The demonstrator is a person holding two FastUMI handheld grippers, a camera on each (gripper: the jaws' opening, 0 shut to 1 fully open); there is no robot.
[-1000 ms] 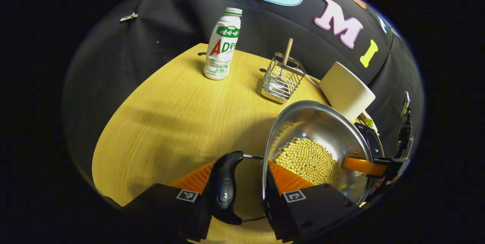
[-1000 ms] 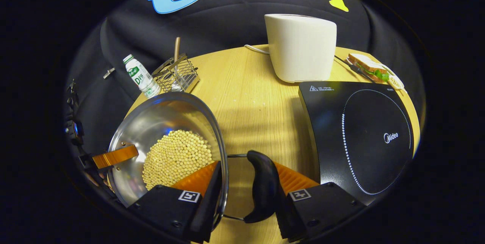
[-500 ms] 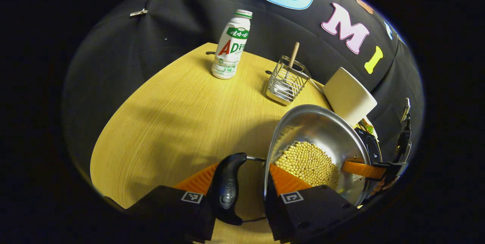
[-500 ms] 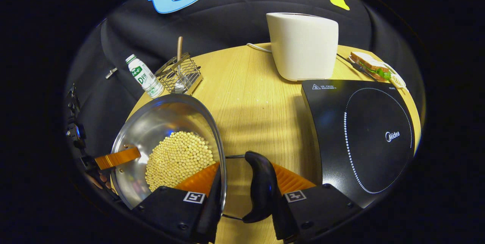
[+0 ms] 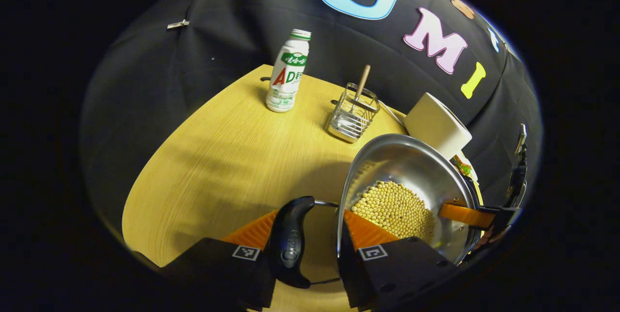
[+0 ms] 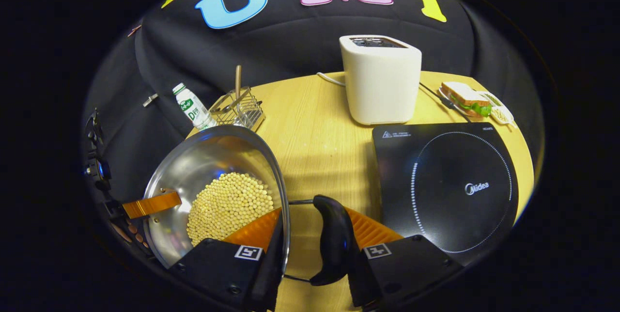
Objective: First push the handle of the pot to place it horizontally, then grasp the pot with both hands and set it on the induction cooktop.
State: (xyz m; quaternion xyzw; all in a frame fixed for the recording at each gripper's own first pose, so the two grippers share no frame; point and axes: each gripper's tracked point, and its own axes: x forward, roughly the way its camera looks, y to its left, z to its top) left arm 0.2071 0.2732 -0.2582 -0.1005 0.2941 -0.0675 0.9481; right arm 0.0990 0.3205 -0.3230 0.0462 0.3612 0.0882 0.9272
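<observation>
A steel pot (image 5: 407,166) half full of yellow soybeans (image 5: 395,208) hangs above the wooden table (image 5: 218,157), held at both side handles. My left gripper (image 5: 305,234) is shut across its black handle (image 5: 290,244), one finger outside the grip and one inside the rim. At the pot's far rim the other gripper's finger (image 5: 465,214) shows. In the right gripper view the pot (image 6: 203,162) lies at lower left, and my right gripper (image 6: 315,234) is shut on the opposite black handle (image 6: 334,239) the same way. The black induction cooktop (image 6: 455,186) lies to its right on the table.
A white toaster (image 6: 380,79) stands behind the cooktop, with a sandwich on a plate (image 6: 467,99) at the far right. A white bottle (image 5: 288,72) and a wire holder with a wooden stick (image 5: 351,116) stand at the table's back edge.
Both grippers have risen with the pot, so the table and its objects look smaller and lower. In the right gripper view the cooktop has slid left, nearer the middle.
</observation>
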